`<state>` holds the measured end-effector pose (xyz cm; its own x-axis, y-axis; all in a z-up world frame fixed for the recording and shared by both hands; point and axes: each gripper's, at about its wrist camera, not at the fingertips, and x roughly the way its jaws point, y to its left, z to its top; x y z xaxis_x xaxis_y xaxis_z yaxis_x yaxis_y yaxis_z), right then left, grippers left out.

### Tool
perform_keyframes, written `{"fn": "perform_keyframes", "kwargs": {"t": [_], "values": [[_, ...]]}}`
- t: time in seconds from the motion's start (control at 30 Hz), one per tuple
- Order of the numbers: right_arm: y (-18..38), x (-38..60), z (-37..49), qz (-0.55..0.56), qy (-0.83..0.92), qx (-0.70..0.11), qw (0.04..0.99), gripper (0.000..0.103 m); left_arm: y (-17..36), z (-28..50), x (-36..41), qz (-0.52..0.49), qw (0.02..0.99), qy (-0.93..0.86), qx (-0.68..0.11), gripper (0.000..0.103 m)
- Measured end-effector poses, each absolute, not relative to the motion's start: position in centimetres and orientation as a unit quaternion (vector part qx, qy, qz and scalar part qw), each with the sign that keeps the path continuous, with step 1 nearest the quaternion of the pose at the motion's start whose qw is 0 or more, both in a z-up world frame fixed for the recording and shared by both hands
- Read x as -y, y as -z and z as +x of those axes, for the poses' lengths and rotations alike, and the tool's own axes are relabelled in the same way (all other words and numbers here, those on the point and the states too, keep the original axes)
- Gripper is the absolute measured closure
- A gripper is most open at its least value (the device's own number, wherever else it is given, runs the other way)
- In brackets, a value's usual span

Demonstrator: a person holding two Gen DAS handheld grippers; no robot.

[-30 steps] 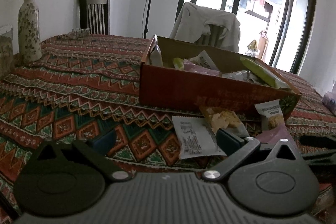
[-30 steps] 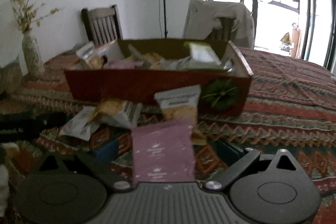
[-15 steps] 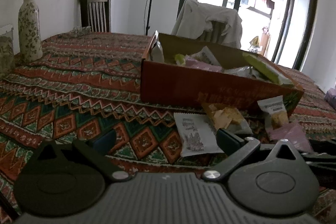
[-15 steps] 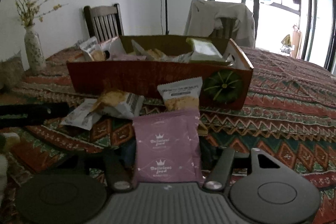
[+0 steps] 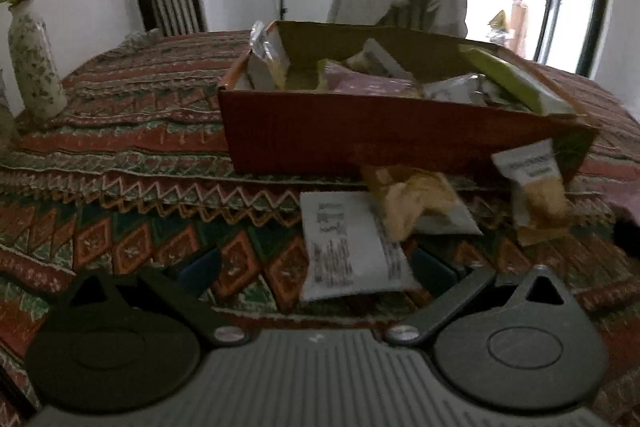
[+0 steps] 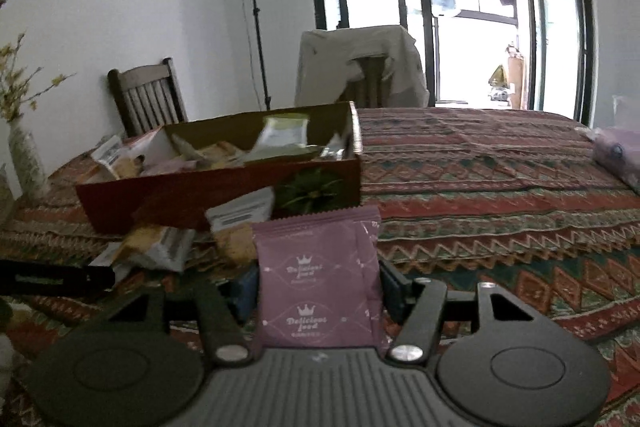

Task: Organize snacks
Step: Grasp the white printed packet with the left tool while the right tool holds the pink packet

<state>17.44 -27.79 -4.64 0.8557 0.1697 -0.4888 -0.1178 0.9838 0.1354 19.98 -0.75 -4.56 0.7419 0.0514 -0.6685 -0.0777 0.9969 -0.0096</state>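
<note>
A purple snack packet (image 6: 320, 279) is clamped in the right gripper (image 6: 318, 287); the cardboard box (image 6: 224, 195) at 11 o'clock is stuffed with snack packs (image 6: 286, 135). Left gripper (image 5: 316, 271) is spread, nothing gripped.

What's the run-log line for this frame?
phase: carry | right gripper: shut on purple snack packet | left gripper: open, over white packet | target: red box
</note>
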Motion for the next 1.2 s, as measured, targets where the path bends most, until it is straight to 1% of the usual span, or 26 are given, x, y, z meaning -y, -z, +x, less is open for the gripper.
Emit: {"fn": "perform_keyframes", "kwargs": {"t": [0.17, 0.27, 0.37, 0.43, 0.47, 0.5, 0.53, 0.57, 0.6, 0.63, 0.93, 1.2], "values": [[5.0, 28.8, 17.9, 0.062, -0.067, -0.257, 0.962, 0.043, 5.1, 21.4, 0.9, -0.013, 0.926, -0.051, -0.375, 0.0], [5.1, 28.9, 18.0, 0.066, -0.067, -0.256, 0.962, 0.043, 5.3, 21.5, 1.3, -0.008, 0.926, -0.049, -0.374, 0.003], [5.4, 28.8, 18.2, 0.068, -0.069, -0.255, 0.962, 0.043, 5.1, 21.5, 1.8, -0.005, 0.928, -0.039, -0.37, 0.013], [5.4, 28.8, 18.2, 0.07, -0.07, -0.255, 0.962, 0.043, 5.0, 21.5, 2.0, -0.005, 0.929, -0.03, -0.368, 0.022], [5.5, 28.9, 18.2, 0.071, -0.071, -0.255, 0.962, 0.043, 4.9, 21.4, 2.1, -0.005, 0.93, -0.025, -0.367, 0.024], [5.5, 28.9, 18.2, 0.072, -0.07, -0.255, 0.962, 0.043, 4.9, 21.3, 2.1, -0.006, 0.93, -0.022, -0.367, 0.028], [5.5, 29.0, 18.2, 0.073, -0.07, -0.255, 0.962, 0.043, 4.8, 21.1, 1.9, -0.008, 0.931, -0.023, -0.365, 0.035], [5.6, 29.0, 18.2, 0.074, -0.07, -0.255, 0.962, 0.043, 4.8, 20.9, 1.8, -0.012, 0.932, -0.023, -0.363, 0.039], [5.6, 29.1, 18.2, 0.076, -0.071, -0.255, 0.961, 0.043, 4.7, 20.7, 1.6, -0.015, 0.932, -0.024, -0.36, 0.049], [5.6, 29.1, 18.2, 0.076, -0.071, -0.255, 0.961, 0.043, 4.6, 20.5, 1.4, -0.018, 0.933, -0.023, -0.36, 0.05], [5.2, 29.0, 17.8, 0.075, -0.073, -0.244, 0.964, 0.043, 4.1, 19.0, -0.4, -0.039, 0.936, -0.026, -0.349, 0.053], [3.6, 28.5, 17.2, 0.065, -0.081, -0.222, 0.969, 0.043, 1.8, 17.3, -2.3, -0.048, 0.948, -0.04, -0.311, 0.053]]}}
